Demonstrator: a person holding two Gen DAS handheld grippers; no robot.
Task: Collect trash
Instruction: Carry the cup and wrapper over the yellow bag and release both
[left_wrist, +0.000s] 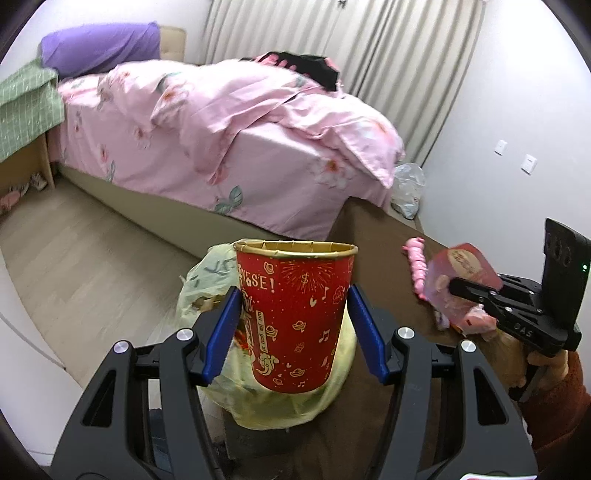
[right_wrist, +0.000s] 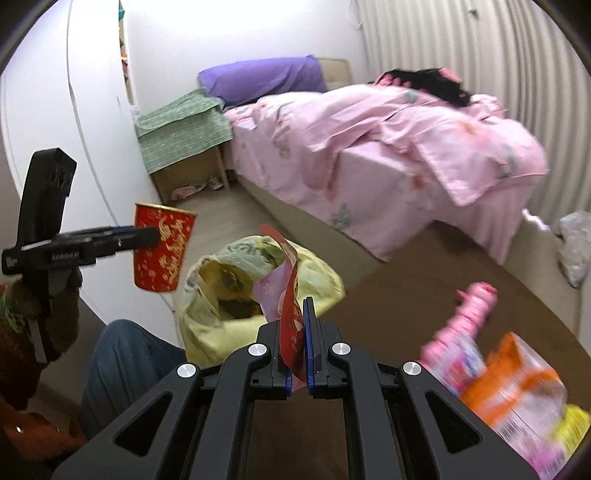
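A red paper cup (left_wrist: 295, 317) with gold print stands upright between the blue pads of my left gripper (left_wrist: 293, 295), which is shut on it. Just behind and below the cup sits a pale yellow-green trash bag (left_wrist: 207, 280). In the right wrist view my right gripper (right_wrist: 301, 314) is shut on a flat red and pink wrapper (right_wrist: 284, 280), held over the bag (right_wrist: 236, 325), whose mouth gapes upward. The left gripper (right_wrist: 147, 236) with the cup (right_wrist: 162, 251) hangs to the left of the bag. In the left wrist view, the right gripper (left_wrist: 454, 284) holds the wrapper (left_wrist: 461, 269) at the right.
A brown surface (right_wrist: 406, 295) carries a pink bottle (right_wrist: 472, 310) and an orange packet (right_wrist: 517, 376). Behind stands a bed with a pink quilt (left_wrist: 221, 122). A white plastic bag (left_wrist: 408, 188) lies by the wall. A person's jeans-clad leg (right_wrist: 122, 362) is beside the trash bag.
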